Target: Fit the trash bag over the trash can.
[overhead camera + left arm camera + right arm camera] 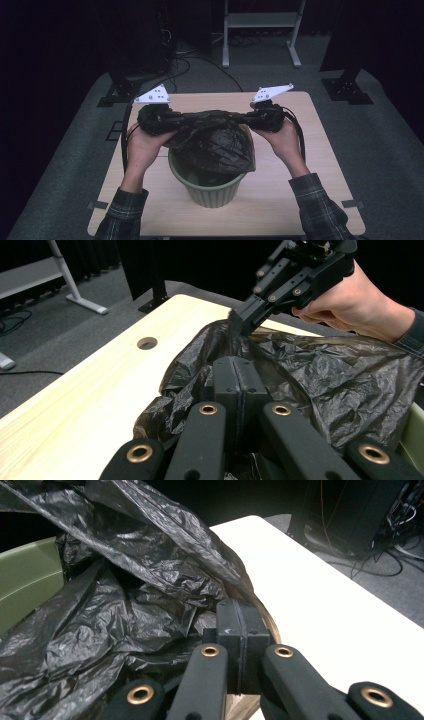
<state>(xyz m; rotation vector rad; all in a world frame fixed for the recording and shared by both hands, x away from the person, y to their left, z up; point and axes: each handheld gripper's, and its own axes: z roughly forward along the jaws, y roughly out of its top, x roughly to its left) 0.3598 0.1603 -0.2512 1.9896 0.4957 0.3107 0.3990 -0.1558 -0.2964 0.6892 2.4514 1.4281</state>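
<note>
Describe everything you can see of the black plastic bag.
The black plastic bag is thin, glossy, crinkled film, like a bin liner. Its lower part hangs into the green ribbed bin on the wooden table, while its upper edge is pulled up and stretched sideways above the rim. The left gripper is shut on one side of that edge and the right gripper is shut on the other. The film bunches into folds between them.

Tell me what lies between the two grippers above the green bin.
In the high view, a taut band of the black bin bag spans from the left gripper to the right gripper, above the green bin.
</note>
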